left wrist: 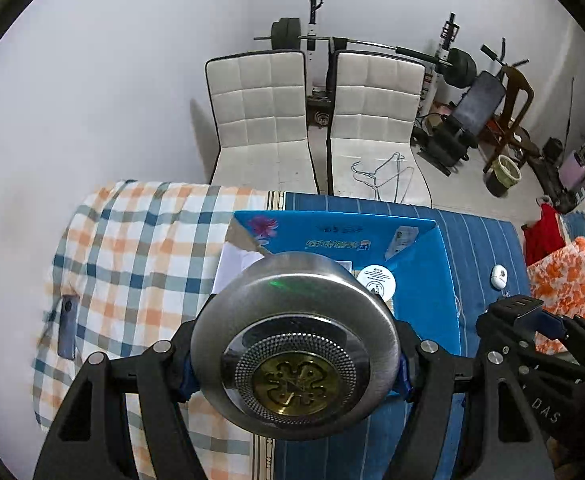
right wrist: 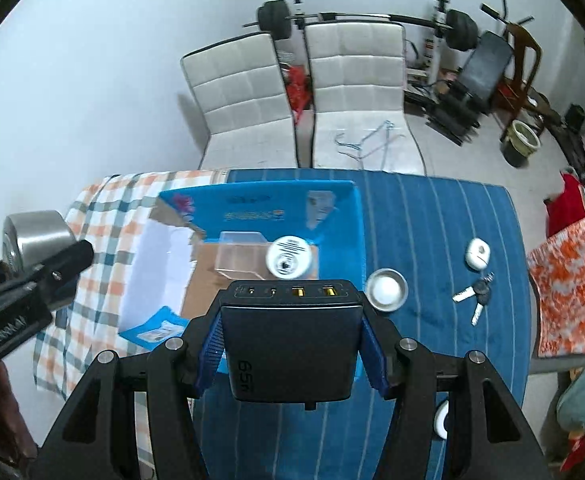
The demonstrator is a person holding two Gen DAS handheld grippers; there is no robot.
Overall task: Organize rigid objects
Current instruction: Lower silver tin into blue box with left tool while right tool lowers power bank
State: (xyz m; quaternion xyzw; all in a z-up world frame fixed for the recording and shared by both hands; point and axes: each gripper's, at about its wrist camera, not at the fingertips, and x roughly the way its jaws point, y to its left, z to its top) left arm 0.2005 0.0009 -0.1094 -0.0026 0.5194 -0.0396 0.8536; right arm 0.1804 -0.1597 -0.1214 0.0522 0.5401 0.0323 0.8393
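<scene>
Rigid objects are what we see gathered on a bed with a blue striped cover (right wrist: 432,216). Largest is the open blue box (right wrist: 252,208) lying on it (a white round tin (right wrist: 291,257) and a clear container (right wrist: 240,254) sit inside). Our left gripper (left wrist: 296,364) is clamped on a round steel canister (left wrist: 296,344), held above the box's near left edge. Our right gripper (right wrist: 290,344) is clamped on a dark charger block (right wrist: 290,340), above the box's near right corner. Right of the box lie a small steel dish (right wrist: 386,290), a white earbud case (right wrist: 478,254) and keys (right wrist: 476,296).
</scene>
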